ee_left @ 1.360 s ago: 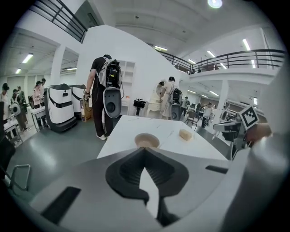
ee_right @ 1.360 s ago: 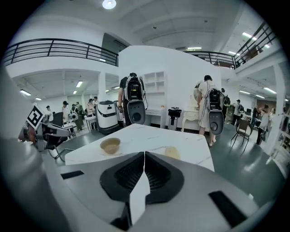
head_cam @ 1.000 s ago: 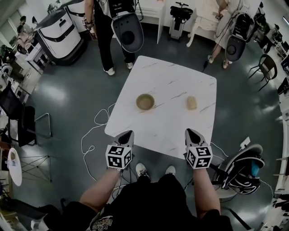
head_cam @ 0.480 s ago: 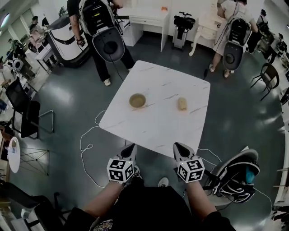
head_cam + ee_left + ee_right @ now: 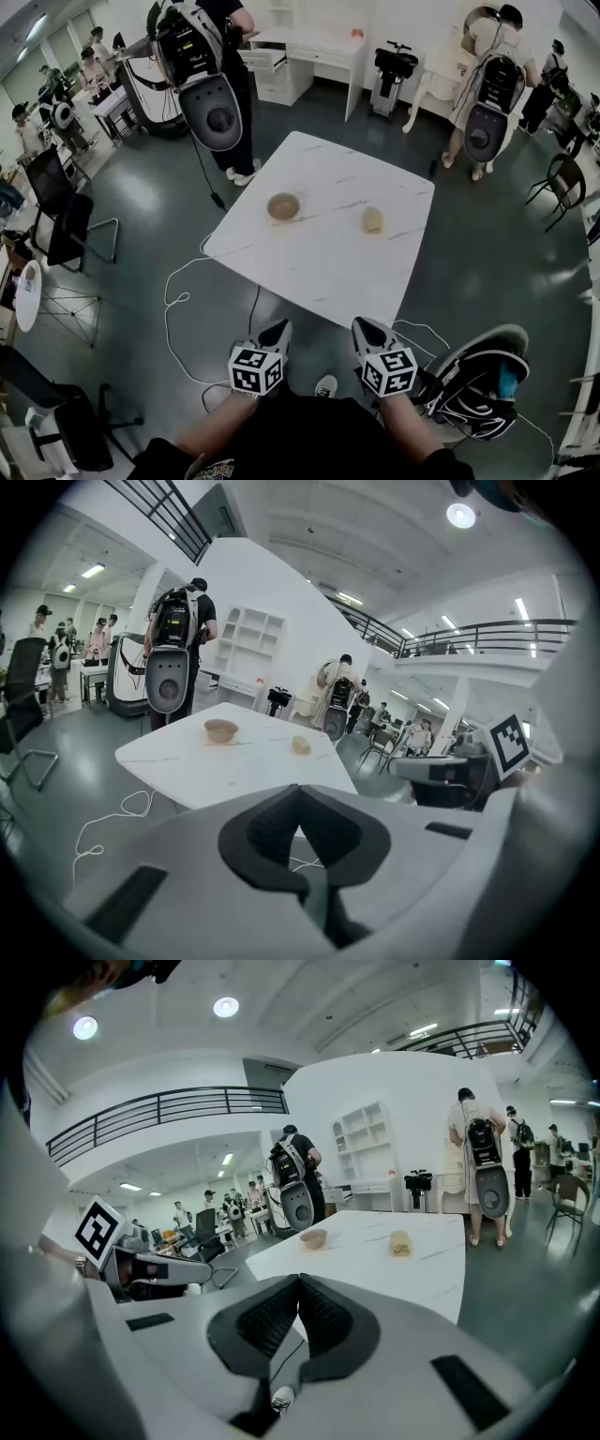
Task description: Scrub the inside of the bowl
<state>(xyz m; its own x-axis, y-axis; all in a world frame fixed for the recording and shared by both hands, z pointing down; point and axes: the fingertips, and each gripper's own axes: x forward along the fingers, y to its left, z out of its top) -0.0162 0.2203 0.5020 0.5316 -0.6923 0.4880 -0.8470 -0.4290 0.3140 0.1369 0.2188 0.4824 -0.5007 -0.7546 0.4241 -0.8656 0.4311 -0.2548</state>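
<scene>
A small tan bowl (image 5: 283, 205) stands upright on the white marble table (image 5: 319, 262), left of centre. A yellowish sponge (image 5: 373, 220) lies to its right. Both show far ahead in the left gripper view, the bowl (image 5: 221, 729) and sponge (image 5: 301, 745), and in the right gripper view, the bowl (image 5: 313, 1237) and sponge (image 5: 401, 1242). My left gripper (image 5: 278, 330) and right gripper (image 5: 363, 327) hang short of the table's near edge, over the floor. Each is shut and holds nothing, left gripper (image 5: 299, 790), right gripper (image 5: 299, 1282).
A white cable (image 5: 184, 300) trails on the floor left of the table. A black and white machine (image 5: 478, 380) sits at my right. People with backpack rigs (image 5: 208, 70) stand beyond the table. Black chairs (image 5: 56, 220) stand at the left.
The table, bowl and sponge sit farther from me than before. Both grippers have drawn back from over the table's near edge to over the floor, and closer together.
</scene>
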